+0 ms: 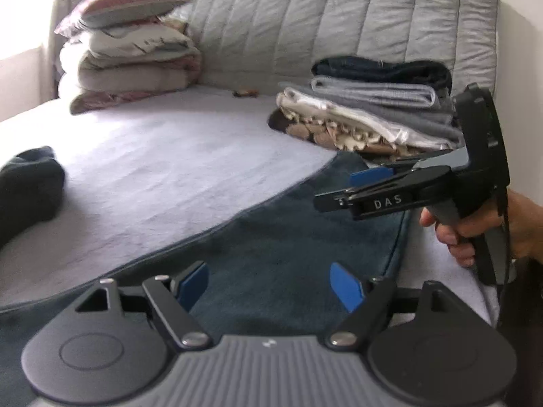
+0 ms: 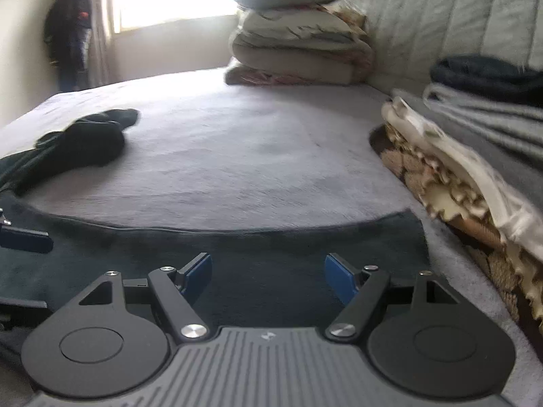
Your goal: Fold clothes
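Observation:
A dark blue garment (image 1: 288,254) lies spread flat on the pale bed cover (image 1: 152,176), its far hem running across the right wrist view (image 2: 237,247). A bunched dark part (image 1: 30,183) lies at the left (image 2: 85,142); I cannot tell whether it belongs to the same garment. My left gripper (image 1: 268,271) hovers open over the flat cloth, nothing between its blue pads. My right gripper (image 2: 268,261) is open too, empty, over the garment's right part. In the left wrist view the right gripper (image 1: 336,190) shows side-on, with a hand (image 1: 475,230) on its handle.
A stack of folded clothes (image 1: 373,108) sits at the right against the quilted backrest (image 1: 322,23), close to the right gripper (image 2: 475,135). Piled pillows (image 2: 295,34) stand at the far end. A small brown object (image 1: 244,93) lies near the backrest. A dark jacket (image 2: 68,34) hangs beside the window.

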A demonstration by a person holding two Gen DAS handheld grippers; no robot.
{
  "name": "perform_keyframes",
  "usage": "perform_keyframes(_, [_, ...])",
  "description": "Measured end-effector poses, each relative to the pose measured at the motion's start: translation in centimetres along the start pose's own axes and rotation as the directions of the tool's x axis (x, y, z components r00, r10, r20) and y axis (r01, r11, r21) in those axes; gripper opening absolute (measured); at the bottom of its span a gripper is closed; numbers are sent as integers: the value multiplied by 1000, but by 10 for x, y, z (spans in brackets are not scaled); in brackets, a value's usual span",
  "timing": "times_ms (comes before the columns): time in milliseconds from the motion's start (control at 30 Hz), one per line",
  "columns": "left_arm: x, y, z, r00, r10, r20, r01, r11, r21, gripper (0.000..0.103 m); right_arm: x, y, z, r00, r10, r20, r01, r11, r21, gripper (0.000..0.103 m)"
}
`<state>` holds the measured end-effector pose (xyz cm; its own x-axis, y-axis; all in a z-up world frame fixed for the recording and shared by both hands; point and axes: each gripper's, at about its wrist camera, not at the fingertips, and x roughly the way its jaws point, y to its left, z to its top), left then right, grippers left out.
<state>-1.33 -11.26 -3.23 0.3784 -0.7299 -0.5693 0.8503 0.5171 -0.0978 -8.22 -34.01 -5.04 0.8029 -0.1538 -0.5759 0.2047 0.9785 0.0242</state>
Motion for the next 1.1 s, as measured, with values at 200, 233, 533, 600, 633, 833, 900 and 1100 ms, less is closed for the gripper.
perform_keyframes(200, [11, -3, -19, 1000, -16, -13, 17, 1000, 4, 82, -2, -14, -10, 1000, -2, -15, 2, 999, -33, 77])
perform_keyframes(233, [8, -4, -22, 1000, -19, -9, 19, 1000, 3, 83, -4, -14, -12, 1000, -5, -14, 4, 999, -48, 77])
perform_keyframes(533, [-54, 6, -42, 996, 15, -88, -11, 999, 43, 84, -6, -1, -7, 997, -75, -29, 72, 994, -85, 78])
perform_keyframes(600, [-71, 13, -46, 994, 54, -95, -49, 998, 45, 84, -6, 5, -5, 996, -84, -30, 81, 993, -80, 78])
perform_keyframes(633, [-79, 17, -48, 993, 74, -93, -71, 997, 39, 84, -7, 9, -5, 996, -86, -31, 83, 993, -81, 78])
perform_keyframes(833, [-122, 60, -58, 979, 204, -7, -204, 969, -137, 86, -13, 41, 12, 996, -73, -52, 69, 996, -62, 78])
perform_keyframes(900, [-132, 76, -59, 967, 255, 23, -244, 947, -209, 87, -20, 55, 28, 998, -44, -42, 42, 998, -40, 78])
perform_keyframes(1100, [-144, 124, -48, 919, 392, 42, -357, 873, -331, 92, -32, 101, 82, 1000, 11, 14, -10, 999, -39, 78])
